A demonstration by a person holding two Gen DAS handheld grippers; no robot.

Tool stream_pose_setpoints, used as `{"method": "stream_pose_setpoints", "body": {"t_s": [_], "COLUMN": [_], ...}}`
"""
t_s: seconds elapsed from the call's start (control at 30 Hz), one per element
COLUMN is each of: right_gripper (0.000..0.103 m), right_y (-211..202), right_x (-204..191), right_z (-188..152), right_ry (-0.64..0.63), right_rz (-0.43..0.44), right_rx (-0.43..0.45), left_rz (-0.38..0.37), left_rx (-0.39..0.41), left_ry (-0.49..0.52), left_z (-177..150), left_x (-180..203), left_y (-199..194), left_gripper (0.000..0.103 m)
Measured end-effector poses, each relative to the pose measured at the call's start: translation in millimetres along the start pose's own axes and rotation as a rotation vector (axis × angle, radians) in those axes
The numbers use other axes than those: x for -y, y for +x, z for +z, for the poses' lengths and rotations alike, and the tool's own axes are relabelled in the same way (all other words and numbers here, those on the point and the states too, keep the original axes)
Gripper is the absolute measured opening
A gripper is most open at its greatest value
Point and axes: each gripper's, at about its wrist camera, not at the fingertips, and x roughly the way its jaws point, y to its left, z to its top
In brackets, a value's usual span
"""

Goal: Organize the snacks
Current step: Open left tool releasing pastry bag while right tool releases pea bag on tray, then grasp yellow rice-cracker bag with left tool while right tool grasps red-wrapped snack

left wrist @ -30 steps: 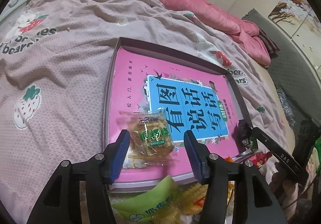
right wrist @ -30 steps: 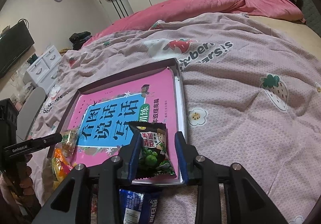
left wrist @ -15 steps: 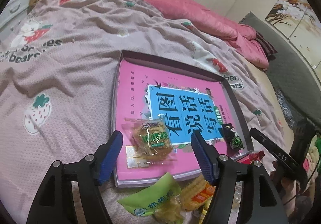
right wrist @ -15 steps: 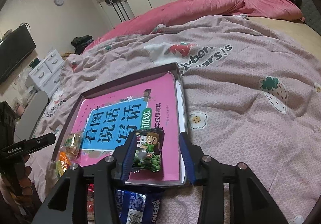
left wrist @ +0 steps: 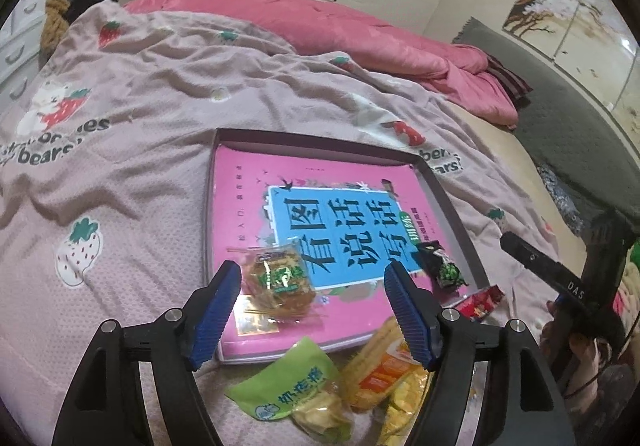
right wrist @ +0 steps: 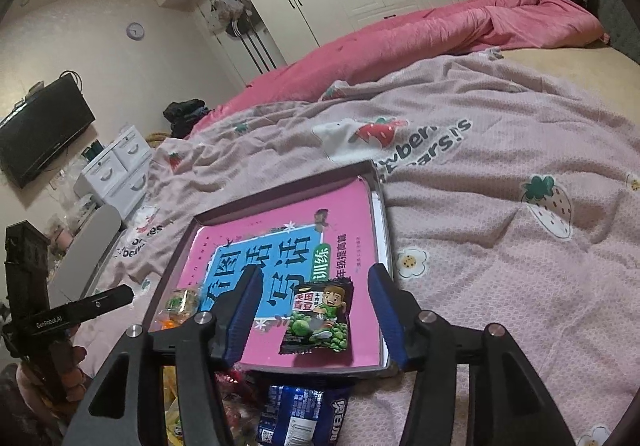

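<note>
- Left gripper (left wrist: 312, 310) points down at the near edge of the shallow box (left wrist: 448, 202) on the bed; right gripper (right wrist: 312, 320) tilts likewise at the box's near right corner.
- Both have lifted and backed off since a second ago.
- Left jaws wide, holding nothing; the clear orange snack packet (left wrist: 276, 280) lies loose on the pink book (left wrist: 248, 198).
- Right jaws opening, pads clear of the green-pea packet (right wrist: 318, 322), released onto the book.
</note>
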Motion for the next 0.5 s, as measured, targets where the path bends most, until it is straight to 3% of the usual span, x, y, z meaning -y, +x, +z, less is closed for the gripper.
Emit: {"method": "stream_pose_setpoints", "body": {"t_s": [0.5], "right_gripper": [0.056], "right_y": [-16], "right_x": [-13], "right_z": [-11], "right_ry": [-0.006], "right_rz": [0.048], "right_rx": [-0.003], "left_rz": [-0.039], "left_rx": [-0.014], "left_ry": [0.096], "left_z": [-12], "left_x": [26], "left_y": [-7], "left_gripper": [0.076]}}
